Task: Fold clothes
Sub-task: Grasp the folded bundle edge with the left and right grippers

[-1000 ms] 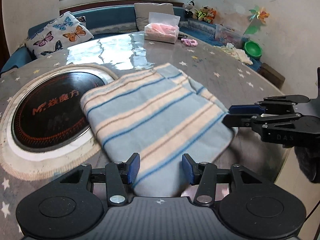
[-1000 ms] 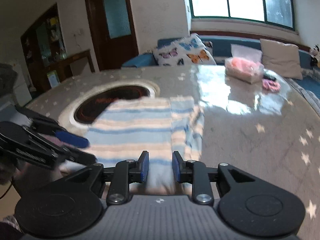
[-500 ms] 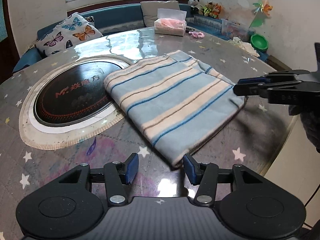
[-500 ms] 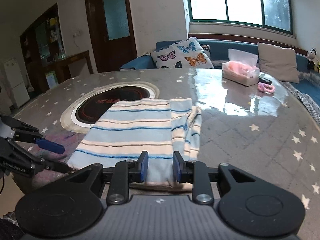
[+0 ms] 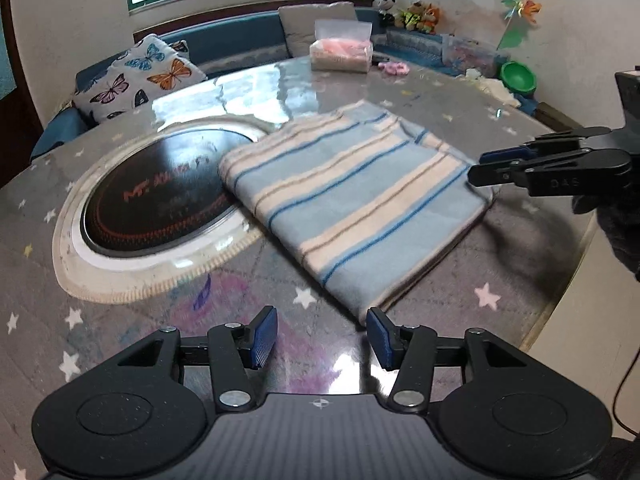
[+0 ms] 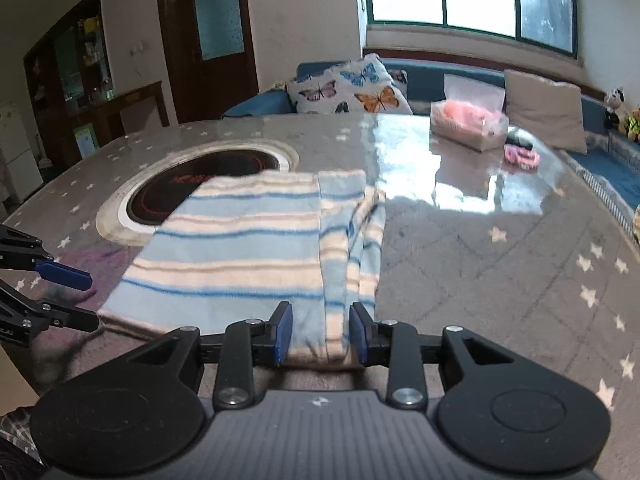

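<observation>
right hand-held gripper spread, straddled folded striped garment's near edge | left hand-held gripper spread, garment's corner just ahead-right

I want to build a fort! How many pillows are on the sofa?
2: a butterfly pillow on the left, a plain beige pillow behind the clear bag. More may be hidden.

Legible markings: two items.
Induction cooktop set in the table: orange logo beginning "M", remainder blurred. Right gripper, side of black finger arm: embossed letters, apparently "DAS".
</observation>
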Tool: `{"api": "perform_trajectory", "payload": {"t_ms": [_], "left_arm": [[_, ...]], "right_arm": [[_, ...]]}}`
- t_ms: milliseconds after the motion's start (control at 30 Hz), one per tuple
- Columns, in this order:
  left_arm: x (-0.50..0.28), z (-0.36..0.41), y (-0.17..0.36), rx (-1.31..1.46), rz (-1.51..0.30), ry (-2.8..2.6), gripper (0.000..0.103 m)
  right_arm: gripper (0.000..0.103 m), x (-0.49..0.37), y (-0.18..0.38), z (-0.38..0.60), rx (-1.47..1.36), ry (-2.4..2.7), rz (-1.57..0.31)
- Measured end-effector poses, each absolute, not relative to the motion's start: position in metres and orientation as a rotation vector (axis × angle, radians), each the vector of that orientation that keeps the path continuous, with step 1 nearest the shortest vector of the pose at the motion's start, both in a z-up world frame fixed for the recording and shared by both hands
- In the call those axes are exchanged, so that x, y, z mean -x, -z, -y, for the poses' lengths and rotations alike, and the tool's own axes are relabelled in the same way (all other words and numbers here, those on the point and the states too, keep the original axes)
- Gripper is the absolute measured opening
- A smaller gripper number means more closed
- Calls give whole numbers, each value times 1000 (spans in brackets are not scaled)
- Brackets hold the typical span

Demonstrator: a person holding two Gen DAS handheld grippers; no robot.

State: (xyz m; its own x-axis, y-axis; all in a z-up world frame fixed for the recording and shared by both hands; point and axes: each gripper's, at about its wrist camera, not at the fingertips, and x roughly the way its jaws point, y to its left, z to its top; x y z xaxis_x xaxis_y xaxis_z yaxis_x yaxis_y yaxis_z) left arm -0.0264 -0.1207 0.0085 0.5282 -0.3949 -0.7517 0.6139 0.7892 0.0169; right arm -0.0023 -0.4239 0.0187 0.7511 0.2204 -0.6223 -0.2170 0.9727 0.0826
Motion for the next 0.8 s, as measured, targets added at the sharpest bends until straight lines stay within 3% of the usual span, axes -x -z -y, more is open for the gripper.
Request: {"api": "perform_trajectory", "payload": {"t_ms": [267, 800], "left_arm": [[-1, 118, -22, -213, -773, 541, 62], [-54, 133, -9, -57, -839, 458, 62]], "right_arm": [[39, -29, -28, 410, -26, -287, -626], [44, -73, -1, 430, -140, -173, -687]]}}
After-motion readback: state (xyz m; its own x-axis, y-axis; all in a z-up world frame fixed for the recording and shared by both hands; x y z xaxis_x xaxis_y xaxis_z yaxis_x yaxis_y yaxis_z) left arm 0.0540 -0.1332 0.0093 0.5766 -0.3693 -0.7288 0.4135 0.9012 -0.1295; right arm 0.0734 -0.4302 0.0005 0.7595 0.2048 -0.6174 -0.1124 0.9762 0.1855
